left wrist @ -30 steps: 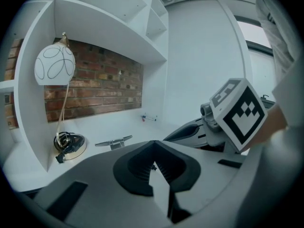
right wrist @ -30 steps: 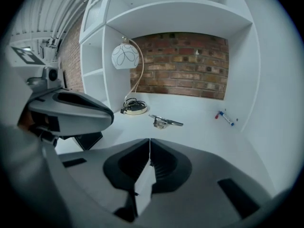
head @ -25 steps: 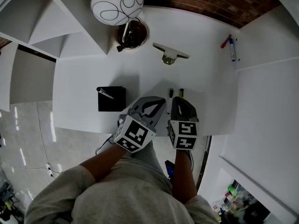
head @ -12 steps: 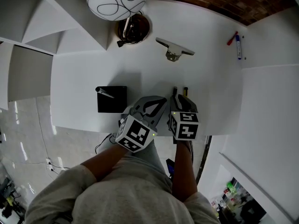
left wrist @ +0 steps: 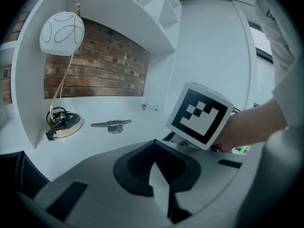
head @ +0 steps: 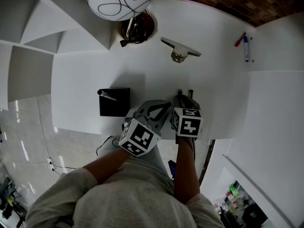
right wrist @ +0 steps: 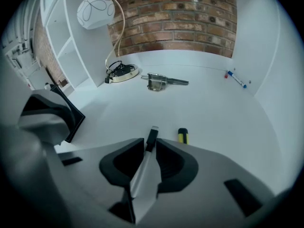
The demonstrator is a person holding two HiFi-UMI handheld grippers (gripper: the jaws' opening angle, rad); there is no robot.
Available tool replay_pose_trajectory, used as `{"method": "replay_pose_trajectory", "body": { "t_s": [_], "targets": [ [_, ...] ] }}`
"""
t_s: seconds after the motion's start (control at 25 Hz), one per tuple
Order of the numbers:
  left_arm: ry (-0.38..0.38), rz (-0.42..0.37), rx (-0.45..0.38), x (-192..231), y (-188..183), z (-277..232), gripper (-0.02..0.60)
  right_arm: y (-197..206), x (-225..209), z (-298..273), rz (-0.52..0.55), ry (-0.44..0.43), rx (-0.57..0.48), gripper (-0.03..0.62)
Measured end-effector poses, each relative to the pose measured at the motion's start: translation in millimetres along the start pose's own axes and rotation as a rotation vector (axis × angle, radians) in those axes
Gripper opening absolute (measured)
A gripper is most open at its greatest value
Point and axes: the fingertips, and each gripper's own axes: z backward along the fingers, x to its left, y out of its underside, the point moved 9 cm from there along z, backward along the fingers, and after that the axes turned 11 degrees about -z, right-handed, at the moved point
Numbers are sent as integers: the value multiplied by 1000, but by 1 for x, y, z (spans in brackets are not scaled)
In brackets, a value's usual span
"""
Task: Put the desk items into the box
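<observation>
Hand-held gripper [right wrist: 151, 151] clamps pen [right wrist: 152, 136]; box [head: 114, 111] holds another.

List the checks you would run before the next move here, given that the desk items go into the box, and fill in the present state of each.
1. Black pen lies in the gap of the right tool: ok.
2. The jaws actually clamp that pen: cannot tell. The gap is narrow, and the pen looks flat on the desk.
3. Yellow-and-black pen is outside the jaws: ok, it lies beside them, apart.
4. Black box is open on top: ok, with one thin item already in it.
5. Left tool is free: ok, jaws together and empty.
6. Way to the box: probably not ok, since the left tool sits between the right tool and the box.
</observation>
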Motion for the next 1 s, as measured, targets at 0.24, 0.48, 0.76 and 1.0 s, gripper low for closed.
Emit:
{"method": "replay_pose_trajectory", "body": {
  "t_s": [0.24, 0.48, 0.76, 1.0],
  "targets": [
    [2, 24, 7, 4, 2, -1, 6, -1, 0, -3, -14, 29, 7, 66],
    [3, 20, 2, 6, -8, 3, 6, -2, 1, 2, -24, 19, -1, 63],
    [-1, -8, -17, 6, -26, 14, 7, -15, 16, 26, 9, 16, -94, 63],
    [-2, -37, -44, 3, -41, 24, 6, -17, 19, 53, -18, 20, -215, 63]
  ]
}}
